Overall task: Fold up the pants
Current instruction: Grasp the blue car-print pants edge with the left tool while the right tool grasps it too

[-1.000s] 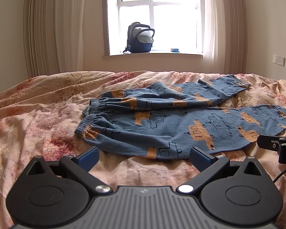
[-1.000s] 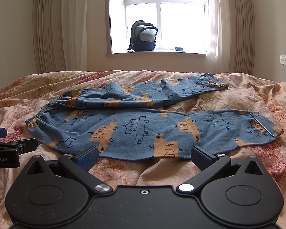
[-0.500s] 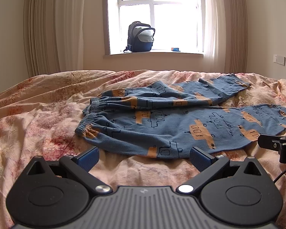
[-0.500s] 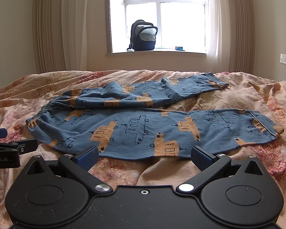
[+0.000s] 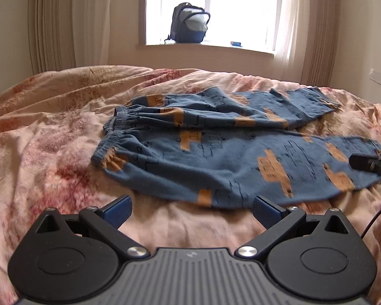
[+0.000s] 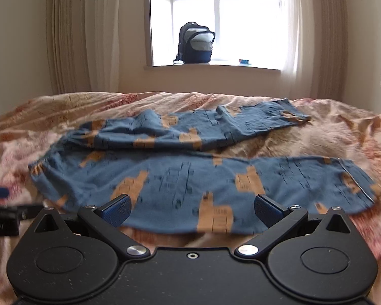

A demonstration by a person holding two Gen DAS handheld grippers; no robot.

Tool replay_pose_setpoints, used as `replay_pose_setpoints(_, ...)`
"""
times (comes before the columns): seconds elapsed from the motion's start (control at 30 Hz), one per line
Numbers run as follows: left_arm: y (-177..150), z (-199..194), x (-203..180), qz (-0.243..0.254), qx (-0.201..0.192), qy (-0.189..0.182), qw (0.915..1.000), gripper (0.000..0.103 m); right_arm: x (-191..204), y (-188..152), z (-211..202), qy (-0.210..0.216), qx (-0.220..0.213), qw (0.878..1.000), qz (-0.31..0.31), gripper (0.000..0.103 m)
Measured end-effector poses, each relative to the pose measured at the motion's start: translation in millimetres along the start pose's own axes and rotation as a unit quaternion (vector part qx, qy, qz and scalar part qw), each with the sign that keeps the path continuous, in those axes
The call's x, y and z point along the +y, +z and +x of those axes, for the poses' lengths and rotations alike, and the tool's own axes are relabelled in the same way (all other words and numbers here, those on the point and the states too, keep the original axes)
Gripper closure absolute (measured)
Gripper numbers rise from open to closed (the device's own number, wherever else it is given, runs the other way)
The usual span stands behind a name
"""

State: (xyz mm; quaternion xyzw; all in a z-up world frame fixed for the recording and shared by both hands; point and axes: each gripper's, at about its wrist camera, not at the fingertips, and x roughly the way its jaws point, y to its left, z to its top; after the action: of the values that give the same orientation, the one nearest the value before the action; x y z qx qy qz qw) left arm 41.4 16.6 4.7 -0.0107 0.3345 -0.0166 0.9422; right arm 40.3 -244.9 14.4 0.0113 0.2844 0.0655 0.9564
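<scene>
Blue pants (image 5: 216,157) lie spread on the rumpled pink floral bed (image 5: 50,139).

Both tools, left (image 5: 191,209) and right (image 6: 191,209), wide apart, empty.

A pink flowered bedspread (image 5: 63,132) covered the bed. A dark backpack (image 5: 190,23) stood on the windowsill (image 5: 205,48), with beige curtains (image 5: 53,23) alongside.
</scene>
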Motion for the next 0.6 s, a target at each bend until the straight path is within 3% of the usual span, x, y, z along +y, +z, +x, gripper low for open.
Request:
replay_pose_setpoints(0.13, 47, 16, 18, -0.030, -0.004, -0.015, 0.9994, 0.000, -18, 57, 19, 0.058, 0.011, 0.998, 0.011, 0.000)
replay_pose_setpoints(0.23, 89, 34, 31, -0.008, -0.022, -0.020, 0.9995, 0.000, -16, 111, 31, 0.112, 0.022, 0.991, -0.066, 0.000)
replay_pose_setpoints(0.3, 115, 53, 37, 0.024, -0.029, -0.010, 0.9992, 0.000, -9, 148, 48, 0.163, 0.063, 0.975, -0.139, 0.000)
replay_pose_setpoints(0.37, 138, 78, 43, 0.057, -0.030, -0.008, 0.9979, 0.000, 0, 176, 70, 0.206, 0.109, 0.948, -0.215, 0.000)
replay_pose_setpoints(0.5, 175, 135, 54, 0.071, -0.003, -0.019, 0.9973, 0.000, 18, 198, 123, 0.233, 0.117, 0.897, -0.358, 0.000)
replay_pose_setpoints(0.53, 183, 150, 57, 0.071, 0.004, -0.018, 0.9973, 0.000, 18, 199, 142, 0.236, 0.113, 0.890, -0.373, 0.000)
replay_pose_setpoints(0.6, 194, 178, 61, 0.084, 0.018, -0.011, 0.9962, 0.000, 15, 200, 180, 0.231, 0.103, 0.891, -0.377, 0.000)
